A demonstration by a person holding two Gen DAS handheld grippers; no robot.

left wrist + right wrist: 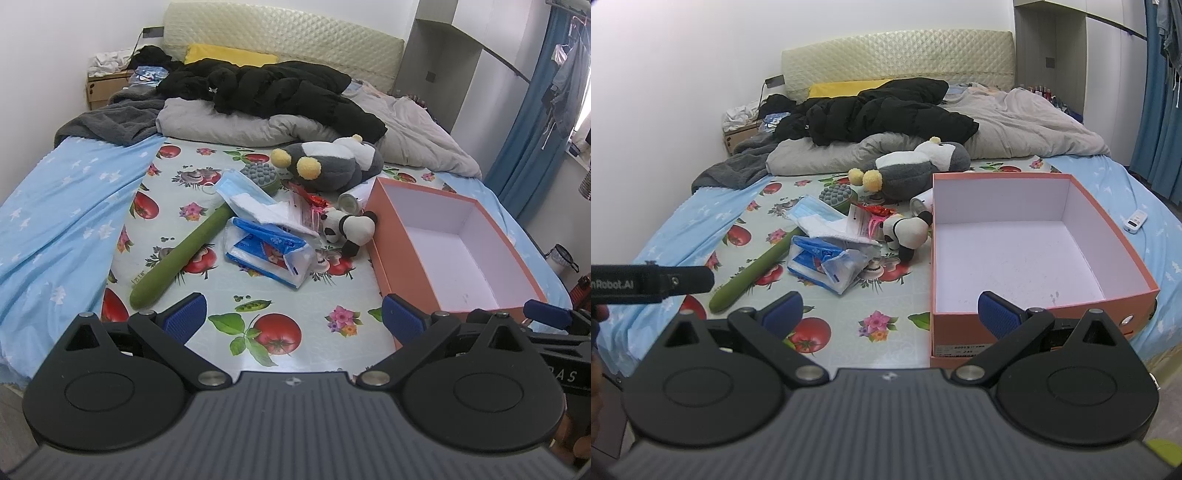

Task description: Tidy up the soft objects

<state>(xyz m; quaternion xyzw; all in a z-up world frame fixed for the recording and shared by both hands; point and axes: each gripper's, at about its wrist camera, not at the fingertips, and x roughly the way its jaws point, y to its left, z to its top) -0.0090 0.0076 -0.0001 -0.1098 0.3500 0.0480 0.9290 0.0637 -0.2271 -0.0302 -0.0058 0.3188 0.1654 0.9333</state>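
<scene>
A grey and white plush penguin (332, 162) (916, 170) lies on the bed behind a small panda plush (352, 227) (908, 230). An empty orange box (458, 243) (1027, 240) with a white inside stands on the right. A blue face mask (240, 190) (812, 212) and white cloth lie left of the panda. My left gripper (293, 317) is open and empty above the fruit-print sheet, short of the pile. My right gripper (890, 312) is open and empty, its right finger in front of the box's near wall.
A long green brush (184, 254) (757, 271), a blue plastic packet (269, 254) (827, 264) and a small can (351, 201) lie in the pile. A black jacket (273, 88) and grey quilt (1015, 125) fill the far bed. A white remote (1136, 220) lies right of the box.
</scene>
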